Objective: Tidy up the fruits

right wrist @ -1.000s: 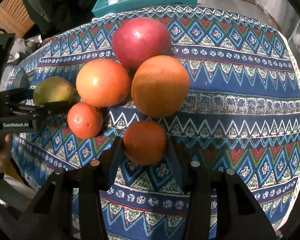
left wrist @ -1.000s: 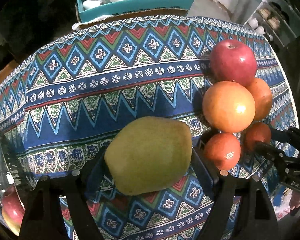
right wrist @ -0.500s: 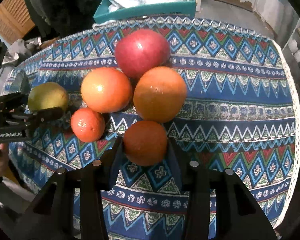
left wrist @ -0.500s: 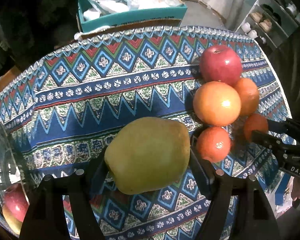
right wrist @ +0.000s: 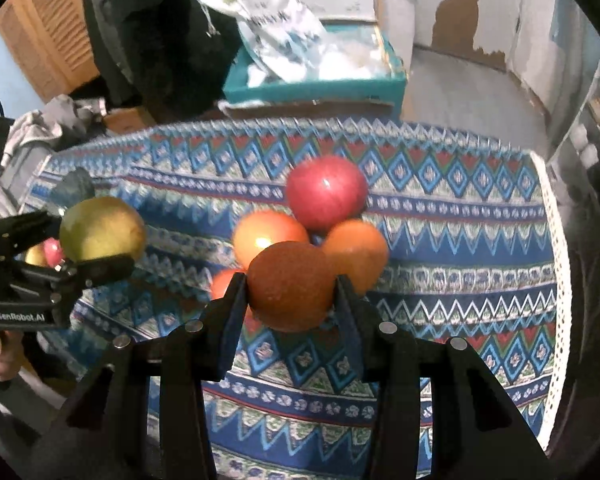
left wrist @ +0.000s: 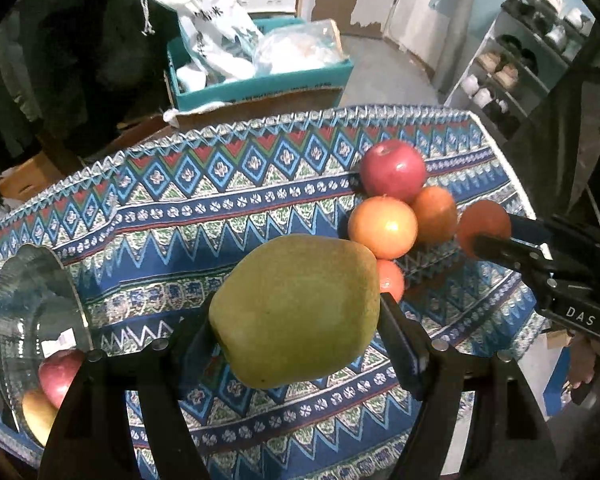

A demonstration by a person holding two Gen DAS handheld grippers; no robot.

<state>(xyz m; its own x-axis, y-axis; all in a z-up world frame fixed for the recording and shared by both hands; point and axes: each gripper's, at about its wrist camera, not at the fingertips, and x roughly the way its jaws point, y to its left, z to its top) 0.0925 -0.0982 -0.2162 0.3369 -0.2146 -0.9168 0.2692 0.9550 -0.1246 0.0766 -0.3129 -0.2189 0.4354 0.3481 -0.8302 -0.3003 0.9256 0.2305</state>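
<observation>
Green pear [left wrist: 296, 312] is clamped in the left gripper [left wrist: 296, 320], lifted above the tablecloth [left wrist: 220, 208]; the right gripper [right wrist: 290, 300] grasps a tangerine [right wrist: 292, 292]. Next, I think, both go to the glass bowl [left wrist: 28, 280] at near left.

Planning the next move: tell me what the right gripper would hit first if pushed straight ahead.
Probably the two oranges behind the held orange, then the red apple. The right gripper looks lifted, so it might pass above them.
</observation>
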